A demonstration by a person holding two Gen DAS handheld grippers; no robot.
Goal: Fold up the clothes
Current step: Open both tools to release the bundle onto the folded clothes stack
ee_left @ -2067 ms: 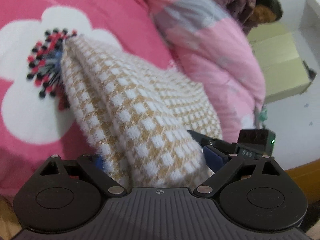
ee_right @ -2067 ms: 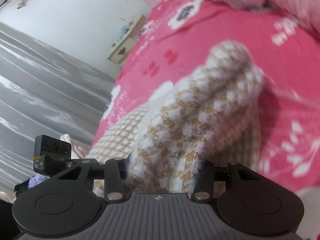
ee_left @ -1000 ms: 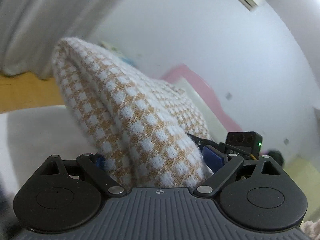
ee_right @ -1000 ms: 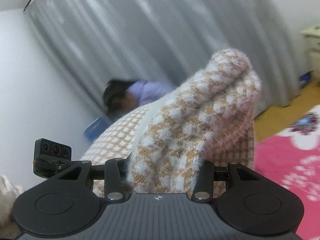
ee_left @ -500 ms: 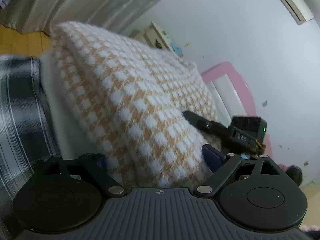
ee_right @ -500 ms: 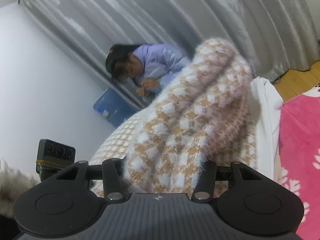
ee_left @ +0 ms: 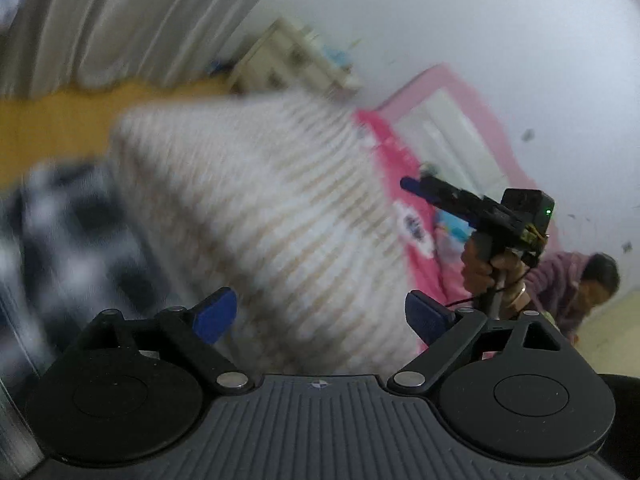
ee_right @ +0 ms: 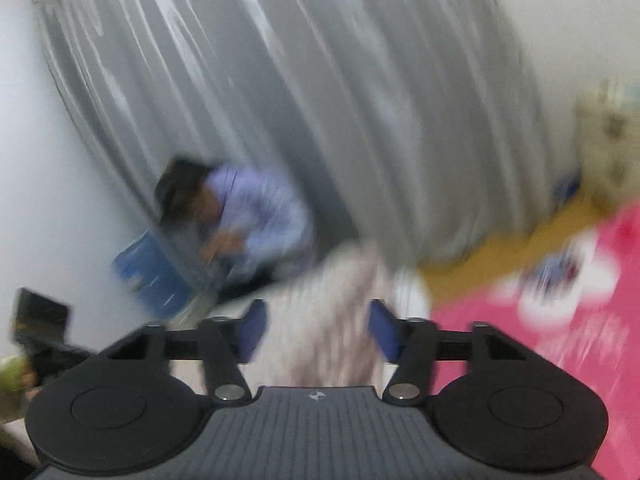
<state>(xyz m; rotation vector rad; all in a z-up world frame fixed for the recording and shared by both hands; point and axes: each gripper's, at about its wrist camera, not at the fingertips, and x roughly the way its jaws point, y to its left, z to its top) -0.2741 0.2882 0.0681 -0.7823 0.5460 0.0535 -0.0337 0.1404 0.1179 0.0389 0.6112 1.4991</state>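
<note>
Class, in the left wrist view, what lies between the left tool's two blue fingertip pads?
The fuzzy tan-and-white checked knit garment lies between the open left tool's pads, blurred, in the left wrist view.

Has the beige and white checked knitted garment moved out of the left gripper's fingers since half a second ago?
Yes. The left gripper is open, and the knitted garment lies ahead, beside the black-and-white plaid cloth.
</note>
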